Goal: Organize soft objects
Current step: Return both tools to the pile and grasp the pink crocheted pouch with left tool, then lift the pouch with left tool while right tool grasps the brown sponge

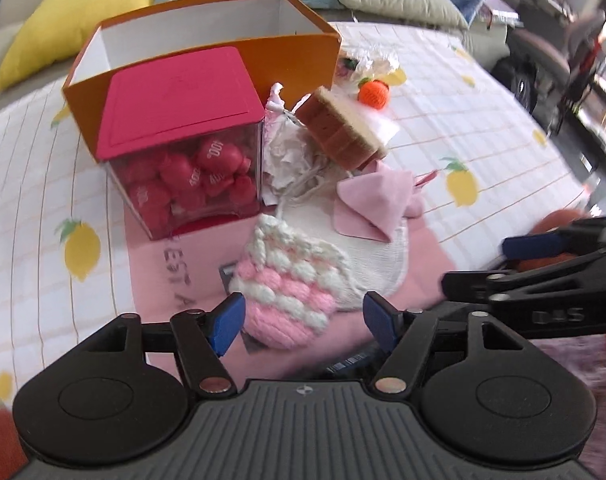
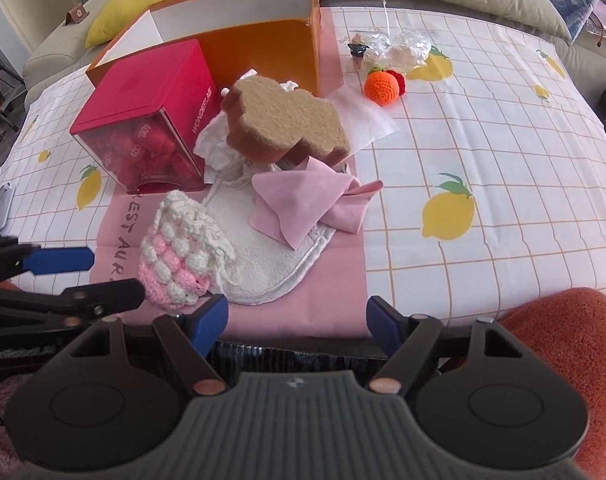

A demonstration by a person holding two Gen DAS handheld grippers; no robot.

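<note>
Lemon-print tablecloth (image 2: 483, 152) covered the surface, cushions along the top of frame. Knitted pouch (image 1: 289, 288) lay low centre in the left wrist view, between the wide-open, empty jaws of the left gripper (image 1: 301, 322). Right gripper (image 2: 299, 326) was likewise spread and empty. Best to lower squarely, pinch the pouch mid-body, then lift toward the orange box (image 1: 287, 50), upper left

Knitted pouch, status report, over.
Left tongs open, straddling the pink-and-white knitted pouch, pads not pressing. Right tongs open, empty, near table edge. Pouch lies on white cloth; orange box open behind.
</note>
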